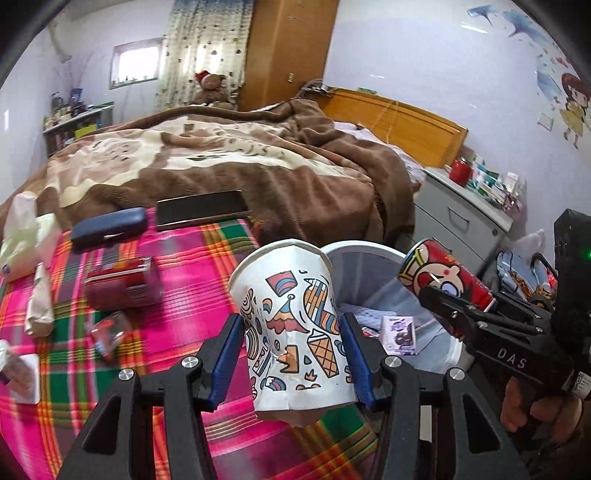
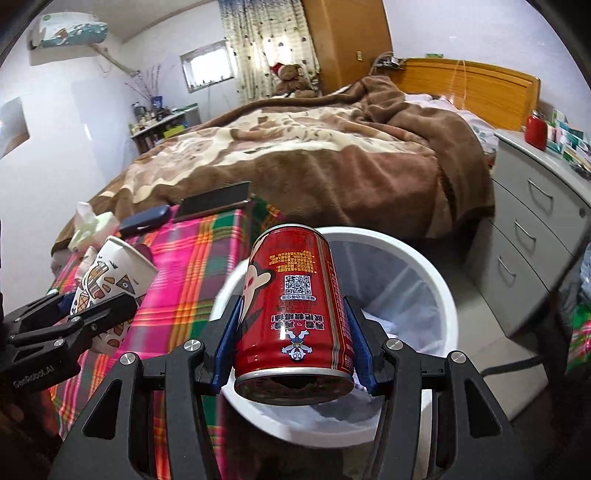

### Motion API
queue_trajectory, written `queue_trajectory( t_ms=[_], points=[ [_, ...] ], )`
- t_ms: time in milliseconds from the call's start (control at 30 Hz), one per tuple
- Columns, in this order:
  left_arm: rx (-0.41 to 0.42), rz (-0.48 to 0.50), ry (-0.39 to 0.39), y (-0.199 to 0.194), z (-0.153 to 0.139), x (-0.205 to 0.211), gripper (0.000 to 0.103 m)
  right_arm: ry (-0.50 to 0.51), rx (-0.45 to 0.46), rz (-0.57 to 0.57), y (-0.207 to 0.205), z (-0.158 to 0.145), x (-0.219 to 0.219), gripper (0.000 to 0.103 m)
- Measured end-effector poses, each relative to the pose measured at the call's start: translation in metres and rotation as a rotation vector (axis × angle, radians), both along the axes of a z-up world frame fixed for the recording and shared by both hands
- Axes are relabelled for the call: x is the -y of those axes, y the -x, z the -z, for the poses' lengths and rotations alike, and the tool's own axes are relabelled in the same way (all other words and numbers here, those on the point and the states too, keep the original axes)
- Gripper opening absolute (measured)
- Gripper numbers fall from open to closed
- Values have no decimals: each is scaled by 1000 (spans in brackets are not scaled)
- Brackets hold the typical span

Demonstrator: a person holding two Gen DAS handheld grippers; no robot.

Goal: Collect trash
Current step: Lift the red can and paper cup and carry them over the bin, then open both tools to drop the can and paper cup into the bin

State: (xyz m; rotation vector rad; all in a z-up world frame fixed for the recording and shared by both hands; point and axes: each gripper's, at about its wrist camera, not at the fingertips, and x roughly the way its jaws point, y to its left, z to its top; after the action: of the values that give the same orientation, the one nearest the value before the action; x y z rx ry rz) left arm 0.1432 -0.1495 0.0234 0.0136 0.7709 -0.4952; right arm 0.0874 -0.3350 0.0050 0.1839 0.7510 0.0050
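One paper cup [image 1: 291, 325] pinched in left gripper [image 1: 291, 354], one red can [image 2: 295, 306] clamped in right gripper [image 2: 293, 347], both half-open, at one white bin [image 2: 424, 258].

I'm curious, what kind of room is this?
Most likely a bedroom: a bed with a brown blanket, a teddy bear by the curtains, and a wooden wardrobe.

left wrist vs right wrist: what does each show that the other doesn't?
Left wrist only: a person's hand on the right gripper, trash inside the bin, wall decals.
Right wrist only: air conditioner, the can's QR code.
Both: paper cup in the left gripper, red can, white bin, bed, plaid cloth.
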Motion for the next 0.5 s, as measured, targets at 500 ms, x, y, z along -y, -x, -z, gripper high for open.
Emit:
queue_trajectory(
  t_ms=[500],
  points=[
    [-80,119,-18,-25,31,73,58,17,-134,82,-12,31,33,55]
  ],
)
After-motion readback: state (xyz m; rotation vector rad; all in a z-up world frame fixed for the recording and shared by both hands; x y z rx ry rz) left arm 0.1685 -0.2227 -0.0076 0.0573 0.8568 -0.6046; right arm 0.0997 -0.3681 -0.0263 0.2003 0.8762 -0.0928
